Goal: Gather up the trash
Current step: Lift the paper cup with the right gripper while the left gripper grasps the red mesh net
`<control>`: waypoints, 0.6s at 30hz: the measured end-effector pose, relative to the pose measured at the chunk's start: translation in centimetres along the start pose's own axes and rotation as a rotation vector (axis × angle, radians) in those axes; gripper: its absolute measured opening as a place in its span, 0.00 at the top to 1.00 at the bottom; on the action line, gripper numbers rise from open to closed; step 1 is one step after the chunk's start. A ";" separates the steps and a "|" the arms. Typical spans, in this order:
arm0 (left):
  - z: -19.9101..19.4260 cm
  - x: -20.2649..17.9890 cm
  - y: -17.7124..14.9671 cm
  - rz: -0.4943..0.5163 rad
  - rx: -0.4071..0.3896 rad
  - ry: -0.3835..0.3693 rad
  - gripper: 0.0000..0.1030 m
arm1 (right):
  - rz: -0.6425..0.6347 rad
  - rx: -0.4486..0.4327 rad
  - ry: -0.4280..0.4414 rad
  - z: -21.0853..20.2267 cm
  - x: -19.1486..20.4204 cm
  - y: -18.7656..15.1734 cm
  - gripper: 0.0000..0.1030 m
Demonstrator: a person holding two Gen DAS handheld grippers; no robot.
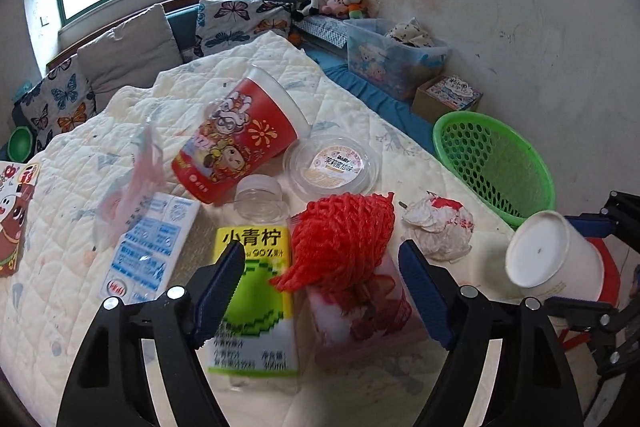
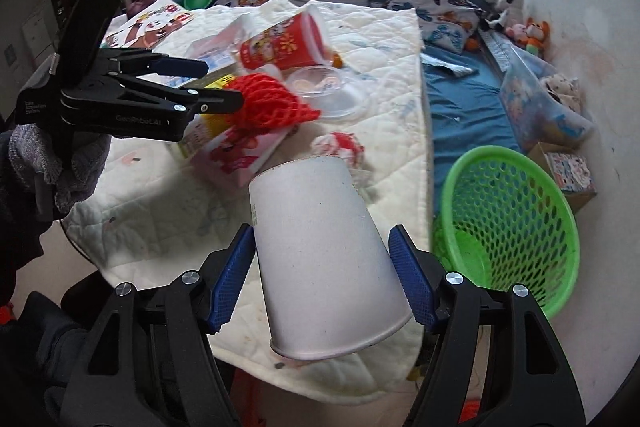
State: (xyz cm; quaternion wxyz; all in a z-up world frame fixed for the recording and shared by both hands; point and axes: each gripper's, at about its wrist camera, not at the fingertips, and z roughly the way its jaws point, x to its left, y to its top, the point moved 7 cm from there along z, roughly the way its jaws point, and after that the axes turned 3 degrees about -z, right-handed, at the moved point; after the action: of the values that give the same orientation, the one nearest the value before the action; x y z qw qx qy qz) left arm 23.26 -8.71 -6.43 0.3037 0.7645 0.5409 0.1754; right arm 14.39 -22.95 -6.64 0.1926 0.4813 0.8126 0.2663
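While our right hand-held gripper (image 2: 322, 281) clamps the light, crushable white cup (image 2: 320, 259) mid-wall beside the green basket (image 2: 516, 227), our left hand-held gripper (image 1: 322, 291) hangs wide over soft red netting (image 1: 340, 235).

My right gripper (image 2: 322, 279) holds a paper cup (image 2: 320, 259) bottom-forward over the near edge of the quilt (image 1: 260, 67), with the basket (image 2: 516, 227) to its right, off the quilt's edge. My left gripper (image 1: 322, 267) hangs over the net bag (image 1: 340, 239), which lies on a flat carton (image 1: 360, 323); the bottle (image 1: 256, 267) lies just left of them. Behind these, a printed cup (image 1: 236, 143) lies tipped, a lid (image 1: 332, 165) to its right. Crumpled paper (image 1: 438, 227) sits between net bag and basket
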 end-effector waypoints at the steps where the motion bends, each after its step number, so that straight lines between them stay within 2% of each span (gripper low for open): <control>1: 0.4 -0.1 0.1 0.001 0.005 -0.002 0.26 | 0.006 -0.001 -0.002 0.1 -0.3 0.0 0.33; 2: 0.6 -0.2 0.3 0.005 0.006 -0.009 0.26 | 0.010 -0.001 -0.004 0.1 -0.7 0.1 0.33; 12: 2.6 -1.2 -0.2 0.057 0.043 -0.026 0.59 | 0.074 -0.005 -0.030 0.8 -4.0 0.4 0.33; 18: 2.2 -1.1 -0.2 0.054 0.022 -0.032 0.67 | 0.123 -0.015 -0.064 0.9 -6.3 0.7 0.33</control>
State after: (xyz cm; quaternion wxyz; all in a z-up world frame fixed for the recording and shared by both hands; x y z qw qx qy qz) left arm 24.02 -10.24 -8.14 0.2987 0.7849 0.5170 0.1654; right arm 18.29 -27.99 -6.50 0.2054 0.5369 0.7731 0.2682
